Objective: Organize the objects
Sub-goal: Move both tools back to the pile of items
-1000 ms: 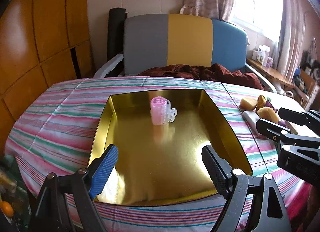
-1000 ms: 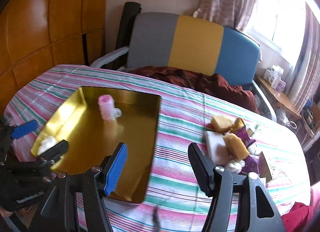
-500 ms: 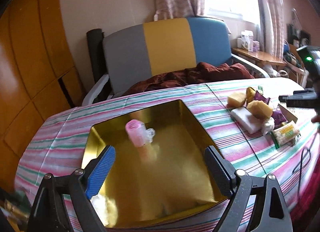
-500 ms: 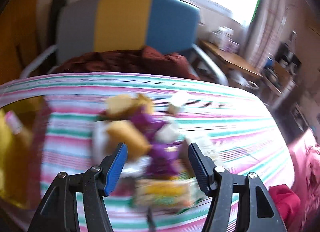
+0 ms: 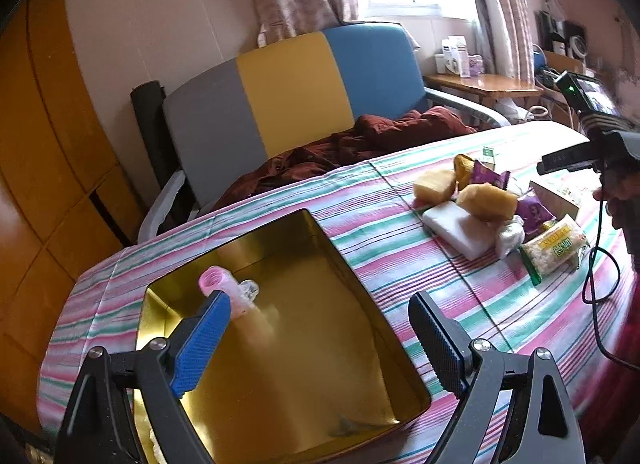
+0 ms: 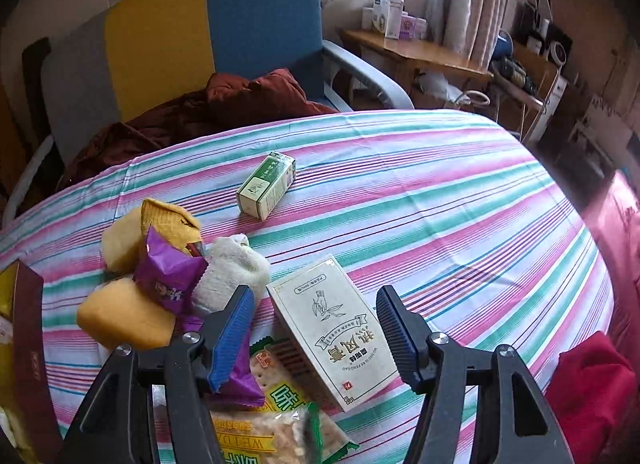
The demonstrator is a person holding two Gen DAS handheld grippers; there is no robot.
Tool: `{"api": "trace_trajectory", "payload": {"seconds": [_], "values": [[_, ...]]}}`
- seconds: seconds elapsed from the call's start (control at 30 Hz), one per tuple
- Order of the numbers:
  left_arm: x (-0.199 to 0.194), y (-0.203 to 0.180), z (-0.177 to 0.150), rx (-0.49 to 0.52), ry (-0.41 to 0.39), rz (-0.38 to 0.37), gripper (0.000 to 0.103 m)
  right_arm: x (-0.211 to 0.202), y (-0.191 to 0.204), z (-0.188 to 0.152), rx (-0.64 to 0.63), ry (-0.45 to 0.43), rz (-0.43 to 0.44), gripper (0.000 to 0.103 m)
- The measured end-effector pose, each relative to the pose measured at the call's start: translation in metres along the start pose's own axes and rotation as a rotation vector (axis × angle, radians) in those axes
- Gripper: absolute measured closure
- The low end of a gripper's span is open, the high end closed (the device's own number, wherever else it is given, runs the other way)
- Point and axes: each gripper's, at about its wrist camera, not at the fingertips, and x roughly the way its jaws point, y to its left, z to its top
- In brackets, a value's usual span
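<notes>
A gold tin tray lies on the striped tablecloth and holds a pink hair roller. My left gripper is open and empty above the tray's near part. A pile of items sits to the right: yellow sponges, a white block, purple packets and a cracker pack. My right gripper is open and empty, just above a cream box. Beside it lie a purple packet, a yellow sponge, a white cloth and a small green box.
A grey, yellow and blue chair with a dark red blanket stands behind the table. A wooden side table with boxes is at the back right. A black cable hangs near the table's right edge. A brown carton is at the left.
My right gripper has swung right from the tray to over the pile, above the cream box. My left gripper has turned to the right and stays over the tray.
</notes>
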Motion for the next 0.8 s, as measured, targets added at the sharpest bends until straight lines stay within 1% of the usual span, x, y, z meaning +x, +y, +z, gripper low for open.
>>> {"api": "trace_trajectory", "payload": {"seconds": [0.13, 0.37, 0.43, 0.5, 0.8], "values": [[0.005, -0.012, 0.003, 0.024, 0.005, -0.016, 0.012, 0.007, -0.008, 0.002, 0.045, 0.036, 0.031, 0.038], [0.015, -0.033, 0.009, 0.064, 0.014, -0.044, 0.012, 0.013, -0.021, 0.002, 0.108, 0.068, 0.077, 0.038], [0.019, -0.040, 0.010, 0.076, 0.017, -0.054, 0.012, 0.013, -0.022, 0.002, 0.115, 0.071, 0.083, 0.037], [0.023, -0.046, 0.012, 0.088, 0.021, -0.061, 0.012, 0.014, -0.024, 0.002, 0.122, 0.077, 0.093, 0.032], [0.041, -0.078, 0.019, 0.132, 0.041, -0.113, 0.012, 0.021, -0.028, 0.004, 0.138, 0.101, 0.124, 0.032]]}}
